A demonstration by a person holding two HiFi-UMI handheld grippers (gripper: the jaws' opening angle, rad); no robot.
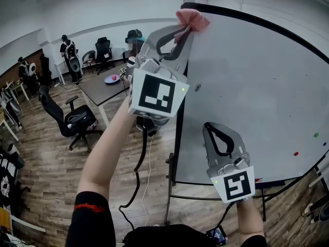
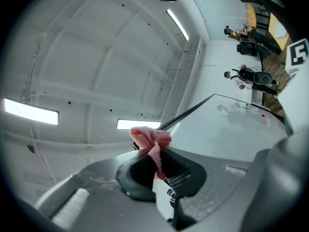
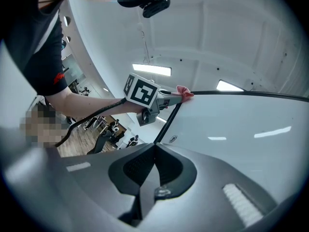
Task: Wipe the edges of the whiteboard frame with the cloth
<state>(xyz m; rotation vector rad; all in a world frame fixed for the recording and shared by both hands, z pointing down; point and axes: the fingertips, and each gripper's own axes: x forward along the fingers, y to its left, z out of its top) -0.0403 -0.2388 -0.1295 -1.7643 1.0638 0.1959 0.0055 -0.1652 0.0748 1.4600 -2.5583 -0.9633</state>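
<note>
Head view: left gripper (image 1: pixel 184 29) pinches the pink cloth (image 1: pixel 191 19) at the top corner of the whiteboard frame (image 1: pixel 257 20); right gripper (image 1: pixel 208 126) is closed, empty. Next, probably slide it along the edge.

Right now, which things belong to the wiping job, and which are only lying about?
Job in hand:
pink cloth, shut in the left gripper
whiteboard frame
right gripper, shut and empty

Lying about:
table
black office chair
red dot on the board
</note>
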